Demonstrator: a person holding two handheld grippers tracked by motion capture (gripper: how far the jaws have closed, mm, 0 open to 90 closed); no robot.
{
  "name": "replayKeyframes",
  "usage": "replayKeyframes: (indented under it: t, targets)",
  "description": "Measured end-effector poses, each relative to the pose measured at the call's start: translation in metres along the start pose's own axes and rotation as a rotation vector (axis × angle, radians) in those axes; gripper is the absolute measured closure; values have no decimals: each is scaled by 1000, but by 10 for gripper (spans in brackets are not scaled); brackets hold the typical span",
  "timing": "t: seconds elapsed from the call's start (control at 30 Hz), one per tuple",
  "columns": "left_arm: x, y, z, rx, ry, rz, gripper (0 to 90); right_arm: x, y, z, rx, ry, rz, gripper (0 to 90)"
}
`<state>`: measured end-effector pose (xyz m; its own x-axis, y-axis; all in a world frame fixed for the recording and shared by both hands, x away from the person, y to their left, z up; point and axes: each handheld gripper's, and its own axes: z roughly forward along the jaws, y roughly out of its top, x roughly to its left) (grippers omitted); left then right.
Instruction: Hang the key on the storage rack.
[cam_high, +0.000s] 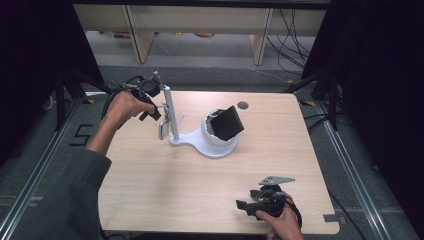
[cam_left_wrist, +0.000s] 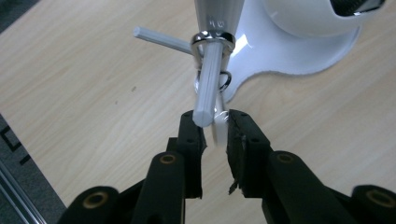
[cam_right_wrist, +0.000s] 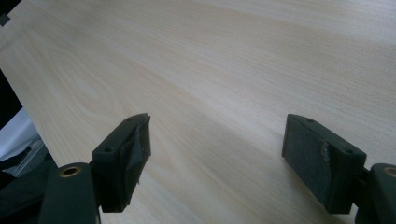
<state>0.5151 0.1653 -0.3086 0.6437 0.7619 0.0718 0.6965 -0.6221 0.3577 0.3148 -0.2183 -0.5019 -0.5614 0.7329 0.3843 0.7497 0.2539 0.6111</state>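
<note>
A white stand carries an upright post with side pegs. One peg points at me in the left gripper view, with a metal ring around it. A thin pale tag hangs from the ring, seen in the high view as a silvery tag. My left gripper stands at the post with its jaws narrowly apart around the tag; a slit of table shows beside it. My right gripper rests wide open near the table's front edge, nothing between its pads.
A white bowl on the stand's base holds a tilted black block. A round cable hole sits at the table's far edge. Bare wood lies between the stand and the front edge. Shelving legs and cables stand beyond the table.
</note>
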Motion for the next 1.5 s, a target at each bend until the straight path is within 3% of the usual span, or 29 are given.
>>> replayKeyframes:
  t: [0.2, 0.27, 0.5, 0.57, 0.7, 0.73, 0.83, 0.9, 0.93, 0.97, 1.0, 1.03, 1.13, 1.17, 1.23, 1.27, 1.37, 1.43, 1.5]
  targets:
    - [-1, -3, -4, -4, -8, 5, 696, -1, 0, 0, -9, -8, -22, 245]
    - [-2, -4, -5, -16, -8, 2, 676, 0, 0, -1, -2, -12, -3, 244]
    - [-3, -9, -5, -24, -34, 10, 612, -2, 0, -1, -14, -11, -19, 245]
    - [-4, -11, -6, -20, -38, 8, 554, -1, 1, -1, -18, -14, -19, 244]
    - [-9, -16, -11, -48, -45, 12, 527, -1, 1, 0, -34, -3, -10, 242]
    - [-10, -17, -12, -48, -46, 12, 508, -2, 1, -1, -37, -24, -45, 241]
    - [-11, -20, -13, -52, -46, 11, 471, -1, 0, -2, -22, -12, -17, 240]
    - [-12, -25, -14, -67, -57, 7, 439, -3, 1, -1, -38, -9, -47, 239]
    - [-13, -29, -14, -64, -60, 7, 425, -2, 1, -2, -40, -21, -48, 238]
    - [-13, -29, -14, -64, -60, 7, 411, -3, 1, 0, -40, 6, -46, 238]
    - [-16, -34, -14, -90, -63, -10, 394, -3, 1, 0, -40, 6, -47, 236]
    - [-16, -34, -14, -90, -63, -10, 385, -1, 1, -1, -35, 1, -18, 237]
    - [-19, -47, -14, -108, -72, -13, 354, -2, 1, -2, -37, -20, -47, 236]
    - [-19, -47, -14, -108, -72, -13, 346, -3, 1, -1, -43, 3, -47, 237]
    - [-21, -58, -13, -124, -85, 6, 344, -3, 2, -3, -39, -17, -47, 237]
    - [-22, -61, -12, -130, -89, 12, 340, -1, 1, -2, -33, -1, -14, 236]
    - [-27, -67, -10, -142, -93, 15, 320, -2, 1, -2, -35, -4, -26, 236]
    - [-33, -74, -7, -157, -101, 19, 310, -1, 1, -2, -30, -6, -10, 236]
    - [-45, -85, -4, -172, -102, 47, 299, -2, 1, -2, -35, -11, -31, 236]
